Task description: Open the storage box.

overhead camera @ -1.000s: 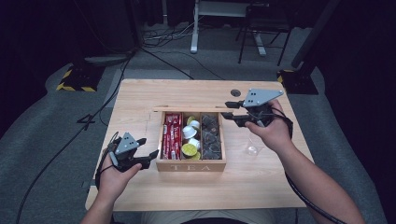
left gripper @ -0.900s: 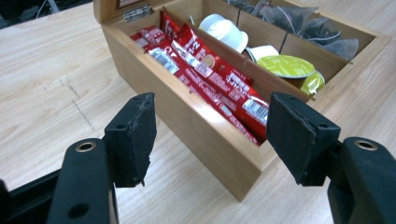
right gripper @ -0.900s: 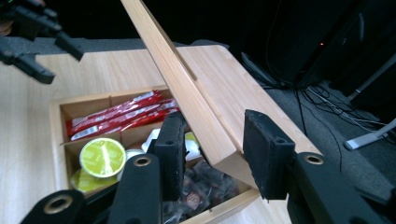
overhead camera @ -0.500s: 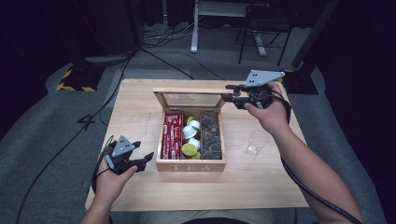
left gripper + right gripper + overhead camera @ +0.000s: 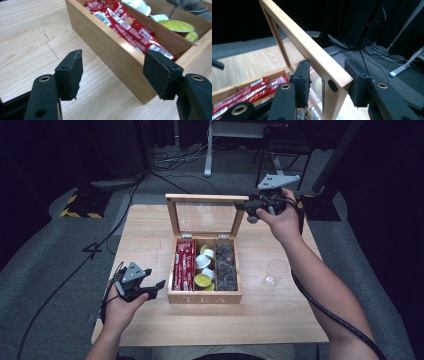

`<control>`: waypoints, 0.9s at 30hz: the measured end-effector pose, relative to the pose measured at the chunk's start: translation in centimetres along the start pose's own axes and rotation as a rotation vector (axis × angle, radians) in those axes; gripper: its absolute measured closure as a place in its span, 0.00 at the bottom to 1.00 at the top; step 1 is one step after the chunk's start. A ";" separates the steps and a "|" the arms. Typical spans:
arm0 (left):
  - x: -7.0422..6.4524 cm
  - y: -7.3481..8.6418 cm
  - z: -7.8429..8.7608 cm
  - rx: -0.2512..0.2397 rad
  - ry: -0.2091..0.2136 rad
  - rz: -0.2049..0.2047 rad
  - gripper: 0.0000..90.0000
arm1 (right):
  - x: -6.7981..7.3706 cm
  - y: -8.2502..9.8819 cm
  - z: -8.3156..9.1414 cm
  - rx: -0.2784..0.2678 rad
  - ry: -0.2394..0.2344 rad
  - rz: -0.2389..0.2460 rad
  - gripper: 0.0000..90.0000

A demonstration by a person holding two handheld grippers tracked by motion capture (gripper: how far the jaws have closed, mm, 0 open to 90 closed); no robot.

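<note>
1. High view: a wooden tea box [image 5: 205, 296] sits mid-counter [image 5: 150, 230], its glass lid [image 5: 206, 215] raised to about upright. The right gripper [image 5: 248, 210] is at the lid's top right corner. The left gripper [image 5: 152, 287] hovers just beside the box's left wall, with its jaws apart and empty. Inside are red sachets [image 5: 184, 265] on the left, pods [image 5: 204, 267] in the middle and dark bags [image 5: 226, 267] on the right. An empty glass [image 5: 274, 271] stands to the right of the box, apart from it. The step in hand looks like opening the lid. The next move would be to let go once the lid rests on its hinges, or to hold it while the left gripper reaches in.

2. Left gripper view: the jaws are spread wide with nothing between them, aimed at the box's near corner [image 5: 147, 98]. The sachets [image 5: 132, 30] lie just over the wall. Bare counter to the left gives room to swing; the wall edge is what a low approach would catch.

3. Right gripper view: the jaws straddle the lid frame [image 5: 322, 62]. The left pad seems to touch it, and a gap shows at the right pad, so this is a loose hold, not a clench. Behind the lid there is only floor and cables [image 5: 372, 47]; pushing further could tip the lid past its hinge stop.
</note>
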State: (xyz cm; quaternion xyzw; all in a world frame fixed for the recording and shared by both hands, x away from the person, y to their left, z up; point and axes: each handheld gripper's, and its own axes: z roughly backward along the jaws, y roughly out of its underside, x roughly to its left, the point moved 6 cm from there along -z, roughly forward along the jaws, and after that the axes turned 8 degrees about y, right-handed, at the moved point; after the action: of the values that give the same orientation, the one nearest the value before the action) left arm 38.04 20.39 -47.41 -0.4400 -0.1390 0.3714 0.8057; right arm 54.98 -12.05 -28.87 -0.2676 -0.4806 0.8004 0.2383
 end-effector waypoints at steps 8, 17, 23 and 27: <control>0.1 0.1 -0.3 0.009 0.004 0.005 0.36 | -1.9 -0.7 -2.0 -0.001 0.026 -0.064 0.60; 0.2 0.3 -0.1 0.021 -0.003 -0.009 0.36 | -3.8 -1.0 -4.3 0.001 0.066 -0.109 0.55; 0.3 0.8 -0.1 0.019 -0.002 0.013 0.36 | -4.7 -1.0 -5.4 -0.010 0.081 -0.139 0.53; 0.1 0.9 0.1 0.022 -0.003 0.012 0.36 | -5.1 -1.0 -6.3 0.003 0.105 -0.158 0.51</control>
State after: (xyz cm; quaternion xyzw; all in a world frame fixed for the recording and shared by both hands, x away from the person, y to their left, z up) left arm 37.64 20.86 -48.11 -0.4314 -0.1335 0.3785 0.8080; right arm 63.06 -10.85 -29.40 -0.2701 -0.4859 0.7647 0.3257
